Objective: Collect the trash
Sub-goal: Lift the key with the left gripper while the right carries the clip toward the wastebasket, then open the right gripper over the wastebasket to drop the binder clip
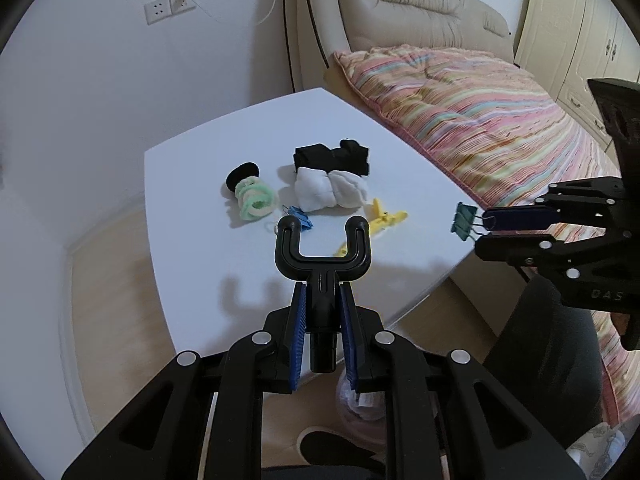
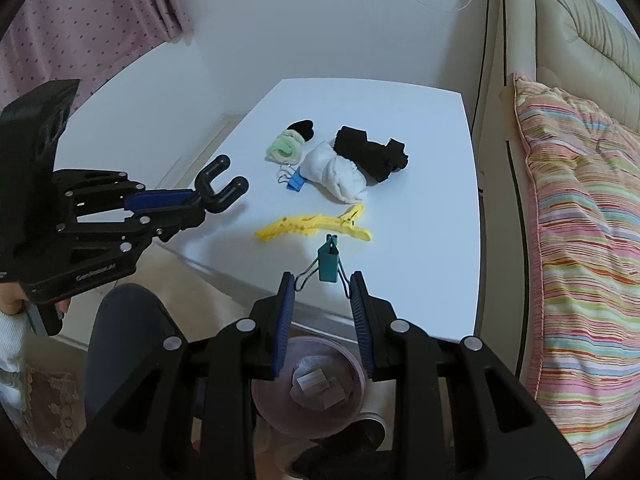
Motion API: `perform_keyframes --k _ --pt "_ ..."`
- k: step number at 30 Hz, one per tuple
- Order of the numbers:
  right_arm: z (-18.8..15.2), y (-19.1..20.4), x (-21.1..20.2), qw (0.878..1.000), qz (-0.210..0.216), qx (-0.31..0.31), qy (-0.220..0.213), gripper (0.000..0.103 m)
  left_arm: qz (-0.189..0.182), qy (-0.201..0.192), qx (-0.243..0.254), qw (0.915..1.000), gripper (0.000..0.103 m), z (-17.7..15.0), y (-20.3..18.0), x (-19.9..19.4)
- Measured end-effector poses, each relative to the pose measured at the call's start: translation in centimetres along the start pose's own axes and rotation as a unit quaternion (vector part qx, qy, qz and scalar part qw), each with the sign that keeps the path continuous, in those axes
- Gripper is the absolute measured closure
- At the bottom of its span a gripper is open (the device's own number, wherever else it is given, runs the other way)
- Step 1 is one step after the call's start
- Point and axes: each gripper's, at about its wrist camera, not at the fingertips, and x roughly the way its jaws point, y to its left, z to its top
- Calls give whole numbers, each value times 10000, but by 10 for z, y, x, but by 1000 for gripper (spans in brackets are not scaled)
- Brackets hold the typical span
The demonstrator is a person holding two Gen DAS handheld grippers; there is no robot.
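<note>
My left gripper (image 1: 323, 292) is shut on the stem of a black U-shaped plastic piece (image 1: 322, 248), held above the near part of the white table (image 1: 192, 184). The right wrist view shows the same piece (image 2: 222, 188) at the left, over the table's edge. My right gripper (image 2: 322, 280) is shut on the wire handles of a green binder clip (image 2: 329, 266), above the table's near edge. The clip (image 1: 464, 222) also shows at the right of the left wrist view. A pink bin (image 2: 308, 380) with paper scraps stands on the floor under the right gripper.
On the table lie yellow clips (image 2: 316, 226), a blue binder clip (image 2: 297, 181), white socks (image 2: 336, 172), black socks (image 2: 372, 152) and green hair ties (image 2: 284, 148). A bed with a striped quilt (image 2: 580, 220) runs along the right. A person's knee (image 2: 128, 320) is by the bin.
</note>
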Motion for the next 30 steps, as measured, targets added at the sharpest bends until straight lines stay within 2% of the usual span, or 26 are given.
perform_keyframes --k 12,22,30 --pt "-32 16 -12 9997 123 -205 65 75 -35 -230 -206 9995 87 -30 -24 -20" --pt "-67 26 -7 9984 362 -270 331 75 -177 -129 -313 9993 87 -60 -41 -21" --pt "-83 36 6 9962 549 -358 570 74 -232 -114 -352 9990 87 -70 -43 -28"
